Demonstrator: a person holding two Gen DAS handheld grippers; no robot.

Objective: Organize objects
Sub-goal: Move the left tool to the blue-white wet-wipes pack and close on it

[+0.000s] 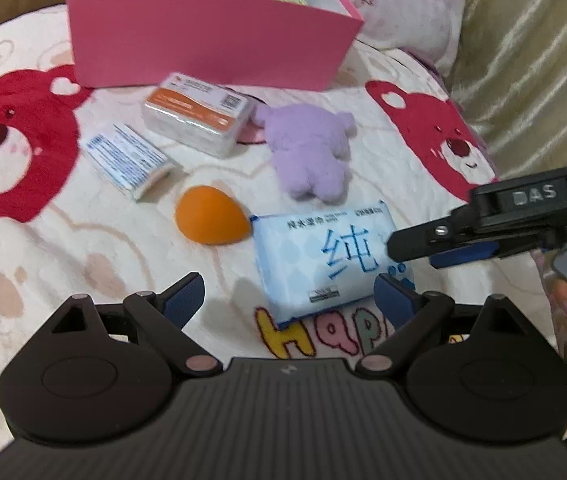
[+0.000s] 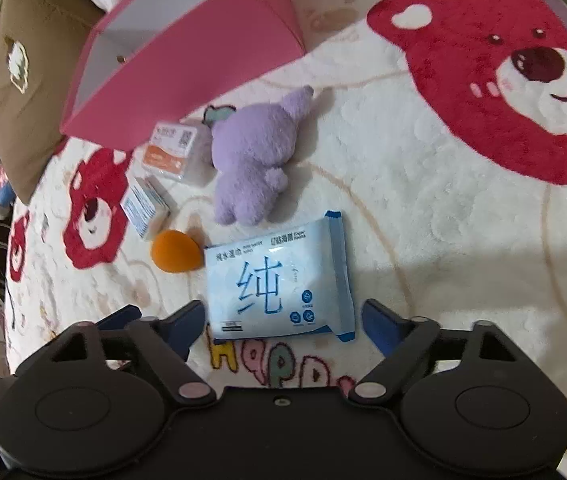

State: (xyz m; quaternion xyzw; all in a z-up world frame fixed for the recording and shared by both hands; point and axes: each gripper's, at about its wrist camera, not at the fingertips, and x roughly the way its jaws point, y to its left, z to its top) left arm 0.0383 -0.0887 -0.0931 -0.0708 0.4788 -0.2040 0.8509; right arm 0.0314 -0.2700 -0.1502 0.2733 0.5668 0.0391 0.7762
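**Five things left on the blanket, wet-wipe pack first**

Five loose items lie on the bear-print blanket (image 2: 423, 208) in front of the pink box (image 1: 211, 44): the wet-wipe pack (image 2: 279, 280), an orange sponge (image 1: 211, 220), a purple plush (image 1: 311, 152), a cotton-pad pack (image 1: 199, 114) and a small carton (image 1: 129, 160). One dark item with green on it is already inside the box.

My right gripper (image 2: 283, 324) sits just short of the wet-wipe pack, jaws spread wide to either side of its near edge, pads not touching it and nothing held. My left gripper (image 1: 287, 292) is also wide open and empty, with the near corner of the same pack between its fingers.

I judge the pack to be the right hand's job. To do it well I would go down until both pads flank the pack's long sides, then close across its width, not its sealed ends. The film is slick and soft, so I want a firm grip low on the body. The sponge lies just beside the pack's far left corner; I should keep the left finger clear of it. My left hand should back away, since the two tools are crowding each other.
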